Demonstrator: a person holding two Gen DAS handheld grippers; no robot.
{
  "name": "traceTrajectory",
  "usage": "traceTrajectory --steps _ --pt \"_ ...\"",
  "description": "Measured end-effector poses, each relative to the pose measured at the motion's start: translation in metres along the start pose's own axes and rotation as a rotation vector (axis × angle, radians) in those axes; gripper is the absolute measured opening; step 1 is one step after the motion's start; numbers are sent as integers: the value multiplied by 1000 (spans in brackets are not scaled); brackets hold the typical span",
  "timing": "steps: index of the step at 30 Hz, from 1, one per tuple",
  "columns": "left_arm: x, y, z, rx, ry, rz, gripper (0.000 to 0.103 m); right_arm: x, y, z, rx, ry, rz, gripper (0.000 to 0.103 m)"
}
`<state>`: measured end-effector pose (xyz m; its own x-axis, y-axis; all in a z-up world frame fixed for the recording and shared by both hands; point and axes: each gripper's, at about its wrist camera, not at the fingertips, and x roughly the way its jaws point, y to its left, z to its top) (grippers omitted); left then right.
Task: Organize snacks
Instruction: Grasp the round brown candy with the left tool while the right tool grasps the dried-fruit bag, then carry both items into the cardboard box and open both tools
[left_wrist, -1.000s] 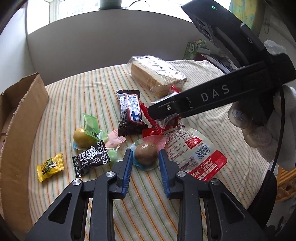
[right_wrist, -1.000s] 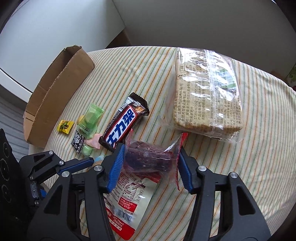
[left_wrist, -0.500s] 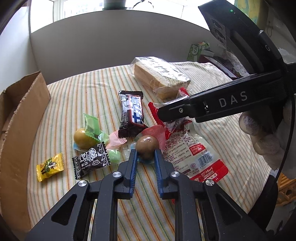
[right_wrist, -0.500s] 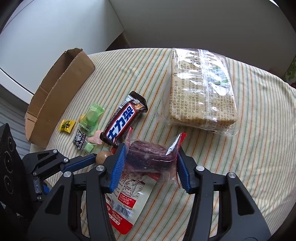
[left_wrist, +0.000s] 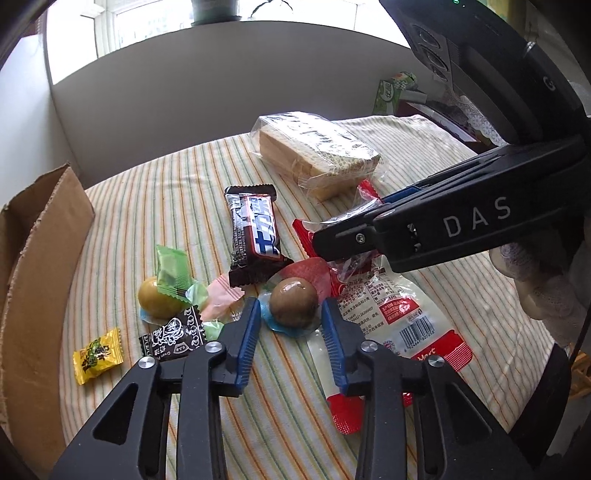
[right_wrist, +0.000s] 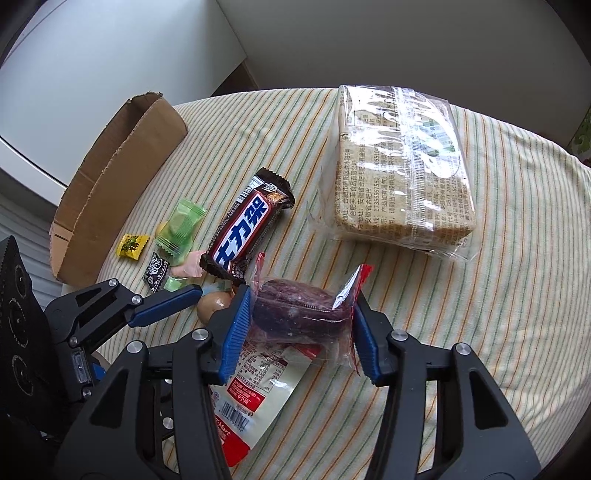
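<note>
Now, from the left edge of the striped tablecloth (left_wrist: 155, 206): the cardboard box (left_wrist: 40, 258) stands open and, as far as the pictures show, holds no snack yet. Small sweets lie just beside it, the yellow candy (left_wrist: 98, 350) nearest. Toward the near edge, the left gripper (left_wrist: 289, 310) had pinched shut half a second ago just short of the brown ball candy (left_wrist: 293, 301). Its jaws are opening again and now flank the ball, which rests on the cloth ungripped. That looks like a missed pinch being retried.

Further right, the right gripper (right_wrist: 301, 306) has tightened slightly and is clenched on the purple snack packet (right_wrist: 299, 314), above the red-and-white pouch (right_wrist: 251, 398). Both hands have barely moved. The chocolate bar (left_wrist: 255, 236) and the wrapped bread (left_wrist: 317, 158) near the far edge are untouched, so sorting has hardly begun.
</note>
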<state>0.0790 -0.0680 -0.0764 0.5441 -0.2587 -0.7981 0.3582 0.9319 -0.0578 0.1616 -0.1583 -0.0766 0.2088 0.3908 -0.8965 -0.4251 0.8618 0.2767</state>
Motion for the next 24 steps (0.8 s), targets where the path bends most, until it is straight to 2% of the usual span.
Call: traceTrajectory --steps 3,11,17,24 --pt "-2 1 1 -8 -4 -14 23 -1 -2 0 7 -3 5 54" --pt "-22 7 -7 -27 -41 -6 22 -15 -3 -2 14 -34 -4 54" --pt "-58 24 -9 -72 -122 -4 22 -33 6 -2 3 -73 -5 54" --pt "-102 55 -13 -158 -231 44 22 -53 42 11 -53 -126 21 54"
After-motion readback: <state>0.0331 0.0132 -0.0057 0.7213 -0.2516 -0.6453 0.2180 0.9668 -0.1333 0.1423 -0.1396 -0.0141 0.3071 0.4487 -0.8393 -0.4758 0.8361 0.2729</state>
